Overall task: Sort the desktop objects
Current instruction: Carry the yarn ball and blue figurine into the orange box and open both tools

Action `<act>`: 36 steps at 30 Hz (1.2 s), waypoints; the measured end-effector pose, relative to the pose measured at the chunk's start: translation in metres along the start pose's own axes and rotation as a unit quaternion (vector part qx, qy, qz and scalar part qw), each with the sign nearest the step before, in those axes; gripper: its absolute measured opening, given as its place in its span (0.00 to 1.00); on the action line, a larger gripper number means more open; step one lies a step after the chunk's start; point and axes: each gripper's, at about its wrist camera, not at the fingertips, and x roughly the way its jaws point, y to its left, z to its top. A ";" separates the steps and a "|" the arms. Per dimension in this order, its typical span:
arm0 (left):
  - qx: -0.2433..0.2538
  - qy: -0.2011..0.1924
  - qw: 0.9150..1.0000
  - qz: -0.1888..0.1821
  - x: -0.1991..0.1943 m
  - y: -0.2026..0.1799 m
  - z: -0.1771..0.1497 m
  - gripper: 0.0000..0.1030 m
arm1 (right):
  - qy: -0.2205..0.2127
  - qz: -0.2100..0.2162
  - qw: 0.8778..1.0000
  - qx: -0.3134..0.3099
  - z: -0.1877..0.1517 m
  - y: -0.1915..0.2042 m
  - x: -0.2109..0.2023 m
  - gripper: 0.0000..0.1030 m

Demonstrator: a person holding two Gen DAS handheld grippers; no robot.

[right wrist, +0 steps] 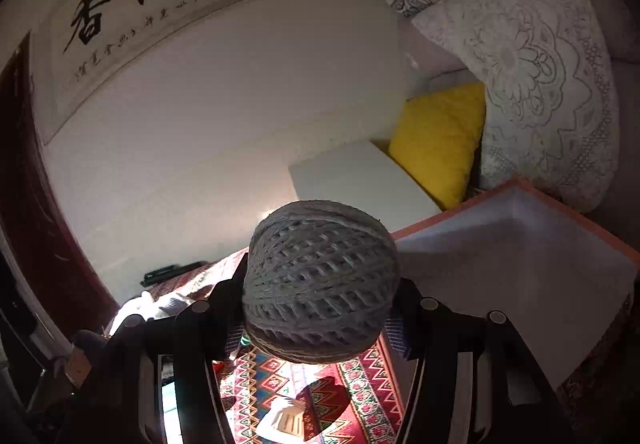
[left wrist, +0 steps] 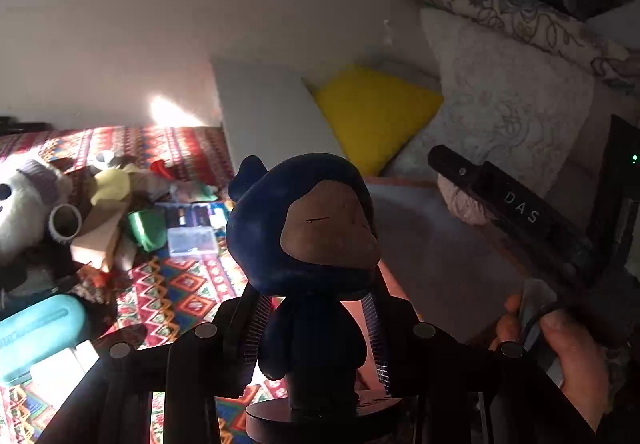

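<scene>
We carry a dark blue figurine with a tan face (left wrist: 316, 244) clamped in our left gripper (left wrist: 316, 332), and our right gripper (right wrist: 316, 308) clasps a grey ball of yarn (right wrist: 320, 280), both lifted beside the orange-rimmed white bin (right wrist: 516, 256). Much clutter remains on the patterned red cloth (left wrist: 184, 288); the bin's open mouth looks roomy, its rim close.

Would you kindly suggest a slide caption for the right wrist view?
Right tool holds a grey ball of yarn above the patterned tablecloth, beside an orange-rimmed storage box.
</scene>
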 end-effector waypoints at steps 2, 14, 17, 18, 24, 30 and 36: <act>0.013 0.002 1.000 -0.023 0.015 -0.023 0.008 0.37 | -0.006 -0.015 1.000 0.014 0.005 -0.022 -0.004 0.58; 0.057 0.064 0.992 -0.088 0.143 -0.111 0.027 0.37 | 0.036 -0.094 0.986 0.136 0.000 -0.164 0.019 0.58; 0.059 0.089 0.990 -0.087 0.173 -0.117 0.024 0.37 | 0.061 -0.104 0.980 0.159 -0.006 -0.188 0.031 0.58; 0.061 0.096 0.990 -0.084 0.180 -0.118 0.022 0.37 | 0.069 -0.106 0.978 0.164 -0.008 -0.193 0.033 0.58; 0.055 0.126 0.988 -0.067 0.209 -0.114 0.008 0.42 | 0.106 -0.133 0.970 0.171 -0.018 -0.209 0.046 0.61; 0.044 0.076 0.995 -0.049 0.191 -0.101 0.011 0.84 | 0.102 -0.178 0.963 0.174 -0.017 -0.204 0.047 0.84; 0.036 0.059 0.997 -0.044 0.167 -0.087 0.017 0.86 | 0.068 -0.186 0.963 0.181 -0.011 -0.189 0.038 0.89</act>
